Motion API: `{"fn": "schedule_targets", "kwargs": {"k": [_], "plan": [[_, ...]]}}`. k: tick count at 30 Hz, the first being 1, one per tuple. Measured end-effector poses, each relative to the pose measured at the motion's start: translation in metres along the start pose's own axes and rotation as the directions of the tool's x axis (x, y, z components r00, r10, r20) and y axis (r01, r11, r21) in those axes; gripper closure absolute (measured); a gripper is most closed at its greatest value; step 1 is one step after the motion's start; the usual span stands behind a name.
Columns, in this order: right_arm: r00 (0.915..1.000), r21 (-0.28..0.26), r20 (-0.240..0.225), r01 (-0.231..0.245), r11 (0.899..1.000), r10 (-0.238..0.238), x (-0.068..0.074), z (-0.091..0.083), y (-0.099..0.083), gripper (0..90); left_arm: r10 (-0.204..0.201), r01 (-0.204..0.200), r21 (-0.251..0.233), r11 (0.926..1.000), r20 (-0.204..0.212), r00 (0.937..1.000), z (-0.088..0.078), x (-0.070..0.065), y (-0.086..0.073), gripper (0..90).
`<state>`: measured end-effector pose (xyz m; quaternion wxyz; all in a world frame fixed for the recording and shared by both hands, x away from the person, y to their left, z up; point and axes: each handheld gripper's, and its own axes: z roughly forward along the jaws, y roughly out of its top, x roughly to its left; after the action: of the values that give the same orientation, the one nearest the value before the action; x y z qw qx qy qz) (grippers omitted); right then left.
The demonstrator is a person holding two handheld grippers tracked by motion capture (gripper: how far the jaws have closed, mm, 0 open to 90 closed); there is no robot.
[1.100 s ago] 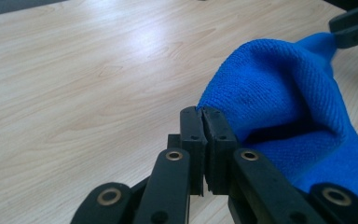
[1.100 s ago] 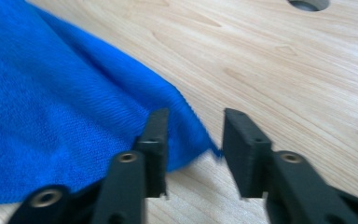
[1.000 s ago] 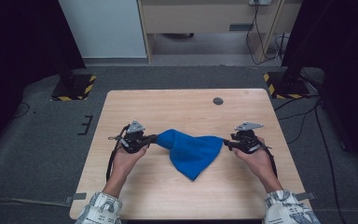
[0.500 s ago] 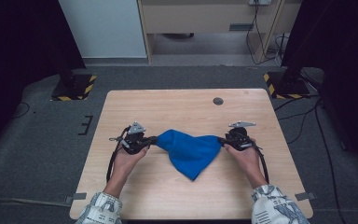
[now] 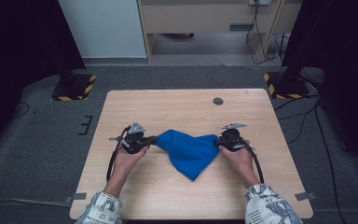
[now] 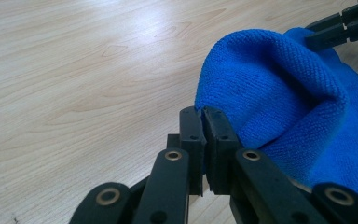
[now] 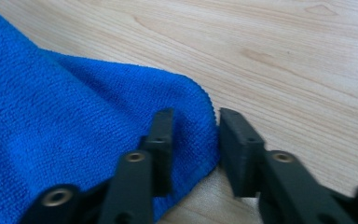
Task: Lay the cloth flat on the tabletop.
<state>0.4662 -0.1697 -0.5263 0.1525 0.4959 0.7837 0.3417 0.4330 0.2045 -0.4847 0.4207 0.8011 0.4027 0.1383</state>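
Observation:
A blue microfibre cloth (image 5: pixel 191 149) lies crumpled on the wooden table (image 5: pixel 177 107), between the two hands. My left gripper (image 5: pixel 153 140) is shut on the cloth's left corner, which it holds slightly raised; in the left gripper view the jaws (image 6: pixel 203 119) pinch the blue fold (image 6: pixel 279 88). My right gripper (image 5: pixel 219 141) sits at the cloth's right corner. Its jaws have just been closing and stand astride the cloth's edge (image 7: pixel 200 107), with a gap still showing at my right gripper (image 7: pixel 196 123). The right gripper's jaws also show far off (image 6: pixel 342 23).
A small dark round hole (image 5: pixel 218 101) sits near the table's far edge. Two stands with yellow-and-black striped bases are on the floor at back left (image 5: pixel 74 87) and back right (image 5: pixel 284 86). Bare wood surrounds the cloth.
The right hand has moved left and down to the cloth's right corner, and its jaws have narrowed around the edge. The left hand and its grip have stayed put.

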Motion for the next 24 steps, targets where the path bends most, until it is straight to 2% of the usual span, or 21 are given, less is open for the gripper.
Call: {"fn": "schedule_targets", "kwargs": {"k": [2,4,9,14,15,16,19,20,21,24], "plan": [[0.9999,-0.004,-0.008,0.015,1.000,-0.015,0.000,0.000,0.000,81.7,-0.003,0.003,-0.003,1.0000,0.001,1.0000,0.000,0.000,0.000,86.6],[0.9995,-0.013,-0.017,0.026,1.000,-0.026,0.000,0.000,0.000,86.3,-0.001,0.001,-0.007,1.0000,0.001,1.0000,0.000,-0.001,0.000,86.5],[0.9986,-0.041,-0.018,0.048,0.998,-0.049,0.001,-0.007,0.005,87.4,0.006,-0.006,-0.020,0.9998,0.007,1.0000,-0.006,-0.001,0.004,86.5],[0.9967,-0.108,-0.026,0.074,0.991,-0.077,-0.001,-0.033,0.021,87.7,0.016,-0.015,-0.057,0.9982,0.011,0.9998,-0.017,-0.004,0.016,86.7],[0.9967,-0.108,-0.026,0.074,0.991,-0.077,-0.001,-0.033,0.021,87.7,0.016,-0.015,-0.057,0.9982,0.011,0.9998,-0.017,-0.004,0.016,86.8],[0.9963,-0.135,-0.029,0.076,0.988,-0.081,-0.002,-0.042,0.027,87.7,0.026,-0.025,-0.066,0.9975,0.008,0.9996,-0.020,-0.005,0.022,86.8],[0.9959,-0.158,-0.030,0.080,0.984,-0.085,-0.003,-0.052,0.033,87.8,0.041,-0.041,-0.072,0.9966,0.004,0.9991,-0.024,-0.007,0.029,86.9],[0.9955,-0.180,-0.030,0.083,0.980,-0.090,-0.003,-0.061,0.038,87.8,0.047,-0.047,-0.087,0.9951,-0.001,0.9989,-0.030,-0.009,0.036,87.0],[0.9955,-0.180,-0.030,0.083,0.980,-0.090,-0.003,-0.061,0.038,87.8,0.047,-0.047,-0.087,0.9951,-0.001,0.9989,-0.030,-0.009,0.036,87.0],[0.9942,-0.203,-0.031,0.095,0.975,-0.103,-0.004,-0.074,0.046,87.8,0.066,-0.067,-0.116,0.9909,-0.012,0.9977,-0.041,-0.010,0.051,87.0]]}}
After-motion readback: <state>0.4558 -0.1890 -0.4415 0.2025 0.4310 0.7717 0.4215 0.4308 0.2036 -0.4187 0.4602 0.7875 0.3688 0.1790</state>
